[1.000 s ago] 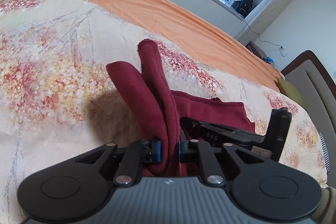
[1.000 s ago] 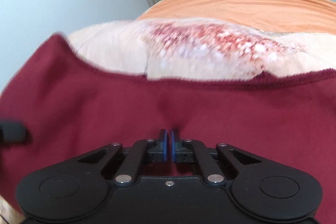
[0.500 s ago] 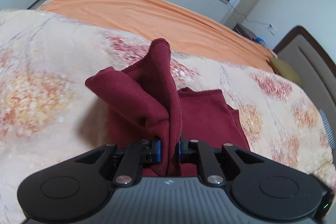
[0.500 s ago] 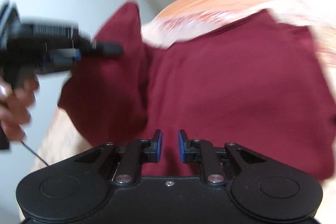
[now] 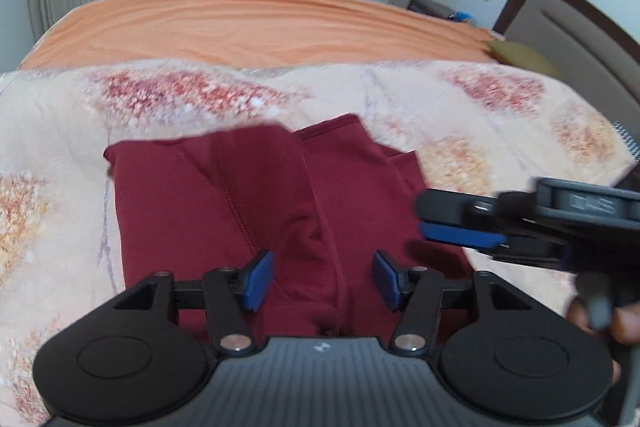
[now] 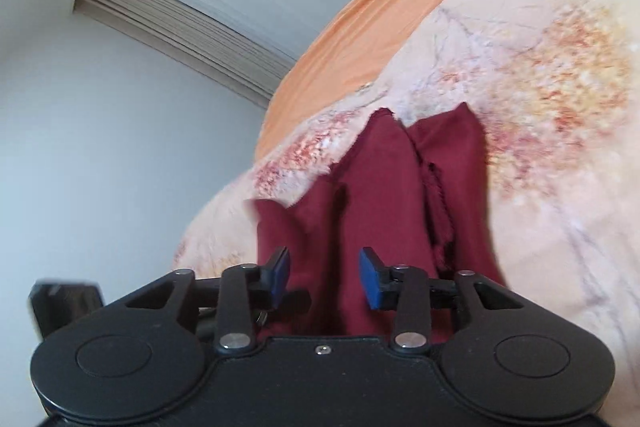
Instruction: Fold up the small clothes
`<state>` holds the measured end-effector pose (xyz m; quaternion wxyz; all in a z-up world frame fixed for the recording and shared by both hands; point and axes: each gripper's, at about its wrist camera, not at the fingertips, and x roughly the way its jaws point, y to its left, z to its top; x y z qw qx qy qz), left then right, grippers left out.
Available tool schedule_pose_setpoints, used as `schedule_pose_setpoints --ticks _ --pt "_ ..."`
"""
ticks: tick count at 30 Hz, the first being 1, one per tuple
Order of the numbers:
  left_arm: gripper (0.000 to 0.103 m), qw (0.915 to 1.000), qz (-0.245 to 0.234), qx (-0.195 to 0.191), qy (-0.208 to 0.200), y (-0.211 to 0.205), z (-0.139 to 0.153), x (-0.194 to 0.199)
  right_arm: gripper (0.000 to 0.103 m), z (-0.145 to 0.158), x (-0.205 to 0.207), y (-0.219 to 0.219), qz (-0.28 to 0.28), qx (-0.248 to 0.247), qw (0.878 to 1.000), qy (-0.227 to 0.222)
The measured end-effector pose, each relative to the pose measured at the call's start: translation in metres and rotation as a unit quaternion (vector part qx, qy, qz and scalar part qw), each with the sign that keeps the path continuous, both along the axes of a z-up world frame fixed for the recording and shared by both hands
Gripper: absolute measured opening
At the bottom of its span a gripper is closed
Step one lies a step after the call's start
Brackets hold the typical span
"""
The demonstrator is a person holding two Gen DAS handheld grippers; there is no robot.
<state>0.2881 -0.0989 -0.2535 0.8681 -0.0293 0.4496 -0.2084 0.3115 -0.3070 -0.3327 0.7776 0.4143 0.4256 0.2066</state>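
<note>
Maroon garment [image 5: 256,211] lies folded on the floral blanket [image 5: 460,115], near the blanket's front edge, short of the orange sheet [image 5: 256,23]. Left hand-held gripper [image 5: 322,281] has just been opening; pads apart over the cloth, gripping nothing. Right hand-held gripper [image 6: 324,279] likewise just opening, pads apart above the garment's edge.

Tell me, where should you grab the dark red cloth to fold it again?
Probably the far-left corner of the red cloth, coming from above on the left. It lies flat on the flowery blanket, and that corner is loose, bare and easy to pinch. The left gripper has just opened, gripping nothing.
</note>
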Motion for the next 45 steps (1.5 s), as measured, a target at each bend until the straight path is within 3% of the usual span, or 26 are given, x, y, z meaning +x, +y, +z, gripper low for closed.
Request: schedule_pose_setpoints --ticks 5,8,12,17,19,22,27,28,30,31,33,35,38,45 --pt "0.064 0.9998 -0.016 0.008 -0.013 0.017 0.010 -0.023 0.043 0.003 0.018 0.010 0.019 -0.009 1.000 -0.003" --pt "0.066 0.9995 -0.027 0.019 0.003 0.025 0.000 -0.040 0.044 0.000 0.029 0.022 0.044 -0.029 0.999 -0.009" --pt "0.067 0.9992 -0.031 0.002 0.026 0.033 -0.016 -0.056 0.046 -0.003 0.047 0.044 0.083 -0.067 0.994 -0.027" --pt "0.067 0.9983 -0.057 0.010 0.003 0.031 -0.018 -0.072 0.051 -0.007 0.068 0.061 0.099 -0.084 0.991 -0.029" --pt "0.072 0.9972 -0.073 0.012 -0.012 0.030 -0.013 -0.078 0.052 -0.009 0.072 0.064 0.101 -0.085 0.991 -0.023" --pt "0.083 0.9925 -0.110 0.026 -0.046 0.026 -0.007 -0.092 0.055 -0.012 0.077 0.066 0.103 -0.085 0.991 -0.016" --pt "0.083 0.9726 -0.179 0.111 -0.099 0.004 -0.018 -0.111 0.059 -0.022 0.082 0.070 0.107 -0.077 0.991 0.005" --pt "0.082 0.9688 -0.186 0.124 -0.106 0.000 -0.022 -0.113 0.059 -0.024 0.083 0.070 0.108 -0.076 0.991 0.008" --pt "0.057 0.9649 -0.191 0.142 -0.113 -0.009 -0.027 -0.112 0.059 -0.028 0.084 0.071 0.110 -0.069 0.991 0.013" --pt "0.050 0.9654 -0.187 0.143 -0.112 -0.009 -0.029 -0.110 0.057 -0.029 0.086 0.070 0.111 -0.065 0.992 0.015" --pt "0.037 0.9715 -0.172 0.126 -0.103 -0.005 -0.027 -0.103 0.050 -0.030 0.089 0.071 0.114 -0.065 0.991 0.020" --pt "0.029 0.9782 -0.152 0.102 -0.098 0.001 -0.022 -0.098 0.034 -0.030 0.091 0.072 0.124 -0.068 0.990 0.021" --pt "0.024 0.9839 -0.132 0.072 -0.096 0.010 -0.009 -0.093 0.018 -0.028 0.093 0.074 0.136 -0.071 0.988 0.015" --pt "0.018 0.9879 -0.109 0.009 -0.111 0.010 0.022 -0.089 0.013 -0.002 0.094 0.047 0.128 -0.024 0.991 -0.012"
